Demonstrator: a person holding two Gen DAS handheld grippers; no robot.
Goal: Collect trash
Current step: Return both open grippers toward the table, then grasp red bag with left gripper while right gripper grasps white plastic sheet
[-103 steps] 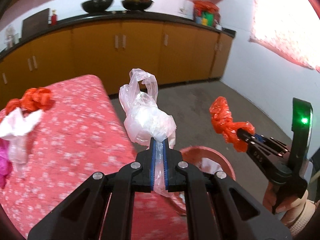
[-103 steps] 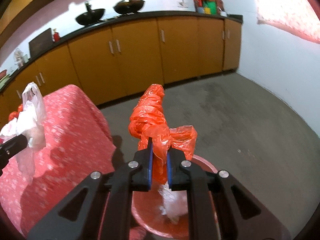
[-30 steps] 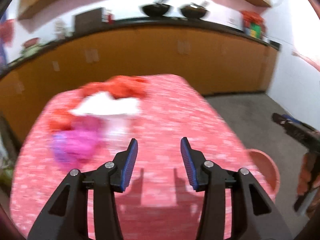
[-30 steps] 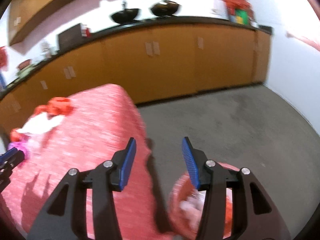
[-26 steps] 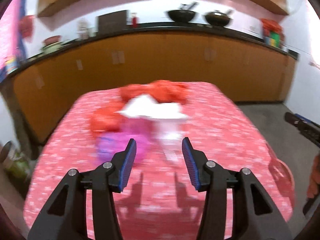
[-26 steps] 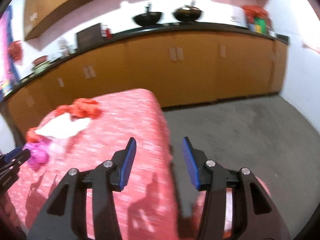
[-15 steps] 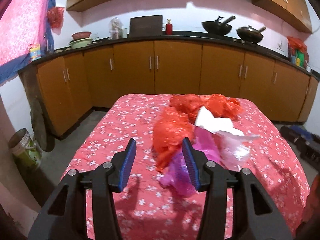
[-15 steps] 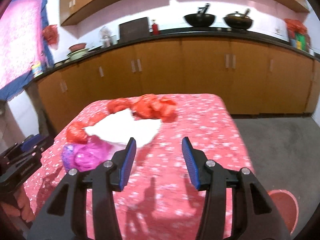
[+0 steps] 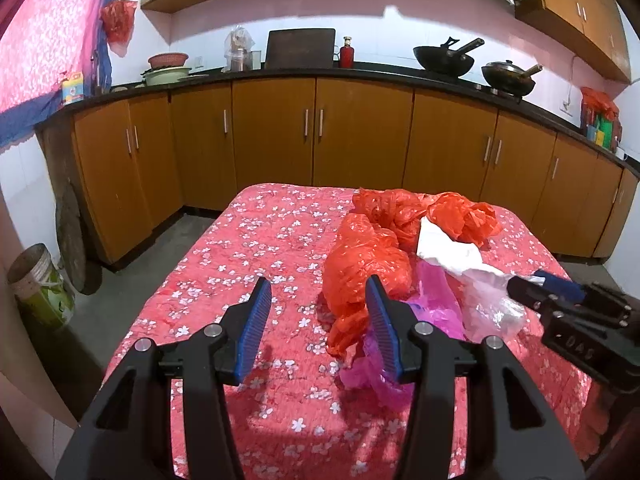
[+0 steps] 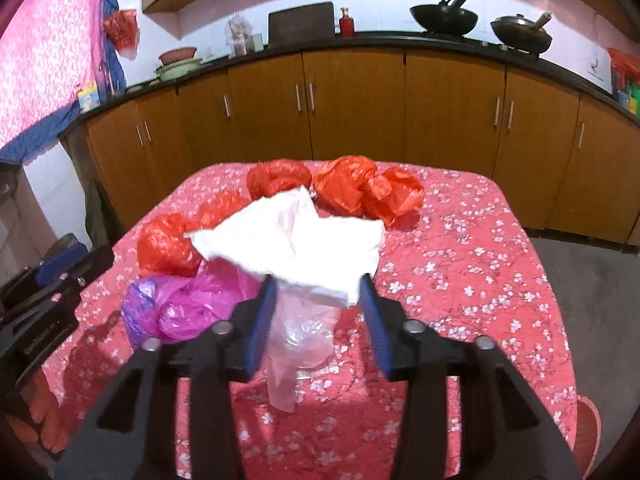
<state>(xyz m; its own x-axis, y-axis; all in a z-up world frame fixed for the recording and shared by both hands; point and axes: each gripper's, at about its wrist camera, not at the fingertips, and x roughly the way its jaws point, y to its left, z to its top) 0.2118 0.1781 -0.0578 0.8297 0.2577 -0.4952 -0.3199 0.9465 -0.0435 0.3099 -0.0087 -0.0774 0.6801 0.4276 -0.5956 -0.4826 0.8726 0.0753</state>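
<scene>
A pile of plastic bags lies on the table with the red flowered cloth (image 9: 256,248): orange-red bags (image 9: 366,264) (image 10: 352,188), a white bag (image 9: 448,254) (image 10: 304,240), a pink-purple bag (image 9: 436,304) (image 10: 188,304) and a clear bag (image 10: 304,332). My left gripper (image 9: 318,316) is open and empty, just left of the nearest orange-red bag. My right gripper (image 10: 316,312) is open, its jaws on either side of the clear bag below the white one. It also shows in the left wrist view (image 9: 560,300).
Wooden cabinets (image 9: 320,136) run along the back under a dark counter with two woks (image 9: 444,58). A pink bin rim (image 10: 590,424) shows at the table's right, a small bucket (image 9: 40,284) on the floor at left.
Both grippers let go of their bags over the bin, swung left back to the table and came closer to the pile. The right one now straddles the clear bag.
</scene>
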